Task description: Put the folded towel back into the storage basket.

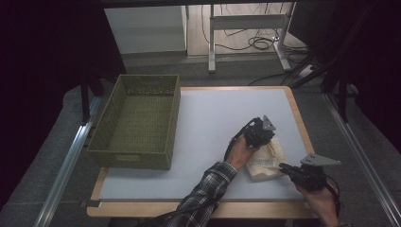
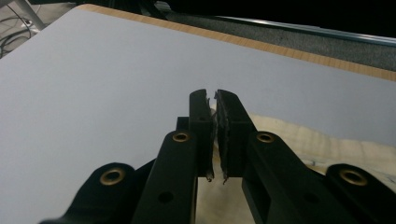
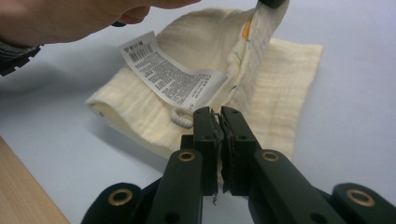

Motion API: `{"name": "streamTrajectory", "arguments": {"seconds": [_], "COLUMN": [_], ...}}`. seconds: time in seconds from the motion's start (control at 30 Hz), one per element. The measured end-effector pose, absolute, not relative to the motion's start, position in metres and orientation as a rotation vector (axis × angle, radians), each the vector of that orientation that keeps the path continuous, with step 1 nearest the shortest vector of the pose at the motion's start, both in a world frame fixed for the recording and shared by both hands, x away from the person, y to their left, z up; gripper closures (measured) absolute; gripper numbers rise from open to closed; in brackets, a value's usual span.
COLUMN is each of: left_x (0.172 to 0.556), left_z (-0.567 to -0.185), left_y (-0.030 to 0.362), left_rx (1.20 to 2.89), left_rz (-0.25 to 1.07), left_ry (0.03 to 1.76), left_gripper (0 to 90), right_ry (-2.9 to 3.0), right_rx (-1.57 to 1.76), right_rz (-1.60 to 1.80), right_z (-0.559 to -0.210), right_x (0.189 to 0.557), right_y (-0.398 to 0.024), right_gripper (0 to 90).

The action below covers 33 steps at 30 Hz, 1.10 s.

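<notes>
The person's left forearm, in a dark plaid sleeve (image 1: pixel 204 189), reaches in from the bottom edge of the high view and slants up and to the right across the worktop (image 1: pixel 213 123), a pale grey-white board with a light wooden rim. The left hand (image 1: pixel 241 150) holds the left gripper (image 1: pixel 259 133) over the far end of a folded cream-yellow crinkled cotton cloth (image 1: pixel 267 158) that lies on the right part of the worktop, near its right rim. In the left gripper view the jaws stand together, a thin edge of the cloth (image 2: pixel 327 142) seeming to be nipped between them; in the right gripper view a strip of the cloth (image 3: pixel 254 51) rises to that gripper at the top edge. The right hand (image 1: pixel 321 201) comes in at the bottom right corner and holds the right gripper (image 1: pixel 288 169) low at the near right edge of the cloth, pointing left. Its jaws are together; whether they pinch cloth I cannot tell. A white printed care label (image 3: pixel 170 74) lies on the cloth just beyond them.

An olive-green woven rectangular basket (image 1: pixel 137 120) stands at the left rim, well apart from the cloth. Between basket and cloth the worktop lies bare, as does the far half. The cloth's near edge sits close to the front wooden rim, with little room on the right side.
</notes>
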<state>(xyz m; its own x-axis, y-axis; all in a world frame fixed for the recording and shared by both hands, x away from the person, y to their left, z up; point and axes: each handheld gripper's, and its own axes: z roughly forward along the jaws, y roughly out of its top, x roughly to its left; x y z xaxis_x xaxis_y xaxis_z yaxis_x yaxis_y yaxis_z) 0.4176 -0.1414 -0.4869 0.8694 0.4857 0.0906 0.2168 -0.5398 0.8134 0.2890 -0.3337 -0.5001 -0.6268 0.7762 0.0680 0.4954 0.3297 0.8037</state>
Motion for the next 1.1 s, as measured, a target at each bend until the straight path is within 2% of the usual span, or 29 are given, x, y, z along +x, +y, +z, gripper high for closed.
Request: {"name": "streamTrajectory", "arguments": {"seconds": [0.2,0.27,0.43,0.53,0.67,0.9,1.1], "left_x": [0.423,0.425,0.428,0.427,0.425,0.416,0.408], "left_z": [-0.492,-0.495,-0.497,-0.494,-0.486,-0.481,-0.486], "left_y": [-0.154,-0.156,-0.154,-0.149,-0.141,-0.114,-0.085], "left_rx": [2.179,2.188,2.149,2.125,2.083,2.129,2.141], "left_rz": [0.377,0.361,0.318,0.315,0.318,0.362,0.352], "left_ry": [0.513,0.521,0.567,0.585,0.604,0.598,0.640], "left_gripper": [85.1,82.5,61.2,53.5,44.9,42.5,42.0], "right_ry": [2.257,2.254,2.246,2.232,2.208,2.157,2.176], "right_rx": [1.167,1.171,1.205,1.206,1.202,1.199,1.192], "right_rz": [1.191,1.188,1.188,1.184,1.180,1.167,1.155], "right_z": [-0.505,-0.507,-0.511,-0.508,-0.498,-0.480,-0.485], "right_x": [0.292,0.293,0.295,0.293,0.288,0.288,0.303], "right_y": [-0.340,-0.342,-0.346,-0.349,-0.355,-0.367,-0.357], "right_gripper": [85.2,84.7,79.5,73.9,71.3,67.8,62.9]}}
